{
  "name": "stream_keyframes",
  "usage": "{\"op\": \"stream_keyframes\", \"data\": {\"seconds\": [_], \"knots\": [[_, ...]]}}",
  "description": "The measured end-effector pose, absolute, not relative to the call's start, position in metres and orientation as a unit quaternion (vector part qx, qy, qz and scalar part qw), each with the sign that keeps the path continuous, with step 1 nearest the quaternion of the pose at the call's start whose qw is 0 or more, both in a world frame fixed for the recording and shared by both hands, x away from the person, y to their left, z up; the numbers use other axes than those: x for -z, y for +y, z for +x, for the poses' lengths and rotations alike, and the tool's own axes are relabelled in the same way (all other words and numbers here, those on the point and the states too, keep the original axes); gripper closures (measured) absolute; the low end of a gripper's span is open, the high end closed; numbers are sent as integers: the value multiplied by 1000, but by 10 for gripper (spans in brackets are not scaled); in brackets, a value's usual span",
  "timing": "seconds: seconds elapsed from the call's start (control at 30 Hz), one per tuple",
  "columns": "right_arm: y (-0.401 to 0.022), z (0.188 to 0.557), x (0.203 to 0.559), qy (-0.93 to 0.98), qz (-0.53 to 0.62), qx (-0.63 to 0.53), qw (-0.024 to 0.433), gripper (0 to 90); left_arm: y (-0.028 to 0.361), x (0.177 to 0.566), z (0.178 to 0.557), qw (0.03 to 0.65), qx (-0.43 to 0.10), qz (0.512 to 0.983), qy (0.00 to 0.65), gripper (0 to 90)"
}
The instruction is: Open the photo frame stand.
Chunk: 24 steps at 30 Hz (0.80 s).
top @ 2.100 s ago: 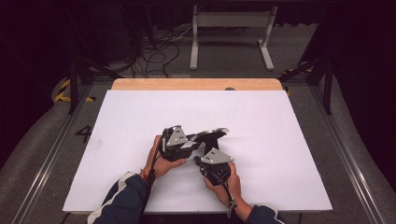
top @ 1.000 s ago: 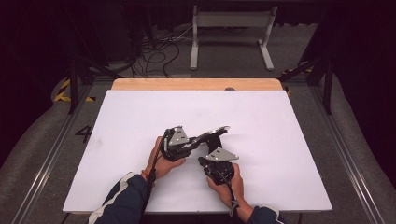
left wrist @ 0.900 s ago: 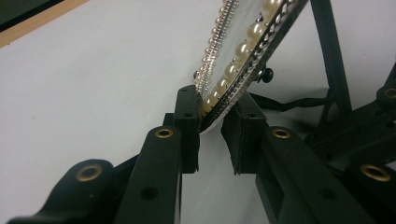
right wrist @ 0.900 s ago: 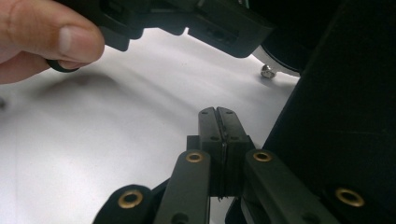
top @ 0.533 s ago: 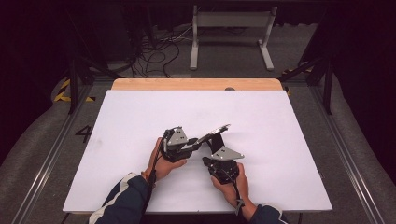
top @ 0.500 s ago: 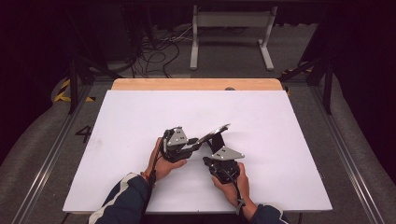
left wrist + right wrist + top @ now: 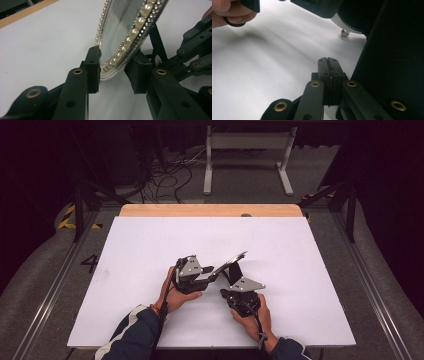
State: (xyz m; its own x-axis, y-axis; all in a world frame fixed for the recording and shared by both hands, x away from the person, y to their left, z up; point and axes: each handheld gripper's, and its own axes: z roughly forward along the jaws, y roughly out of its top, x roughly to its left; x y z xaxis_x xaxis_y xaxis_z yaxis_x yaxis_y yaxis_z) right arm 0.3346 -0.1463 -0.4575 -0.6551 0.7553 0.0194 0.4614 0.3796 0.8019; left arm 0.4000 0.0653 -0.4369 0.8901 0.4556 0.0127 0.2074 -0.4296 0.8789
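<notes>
Mirror (image 7: 125, 32) was propped tilted between the two tongs, its pearl rim sitting in the gap of the left tongs (image 7: 113, 71). Left jaws had just been opening; pads looked clear of the rim, so released. Right tongs (image 7: 328, 75) were clenched with nothing visible between the pads, dark mirror back (image 7: 392, 50) just beside them. Judging by that: stand-up looked mostly done, left withdrawal remained.
</notes>
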Motion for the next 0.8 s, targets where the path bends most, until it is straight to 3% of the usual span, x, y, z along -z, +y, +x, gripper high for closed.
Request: {"op": "stream_keyframes", "data": {"seconds": [0.37, 0.5, 0.8], "knots": [[-156, 337, 456, 814, 375, -406, 177, 900, 61, 434, 397, 492, -131, 842, 178, 632], [-159, 338, 456, 816, 371, -406, 177, 900, 58, 436, 399, 487, -130, 843, 187, 591], [-166, 338, 457, 818, 367, -405, 178, 900, 52, 437, 398, 479, -134, 849, 179, 629]]}}
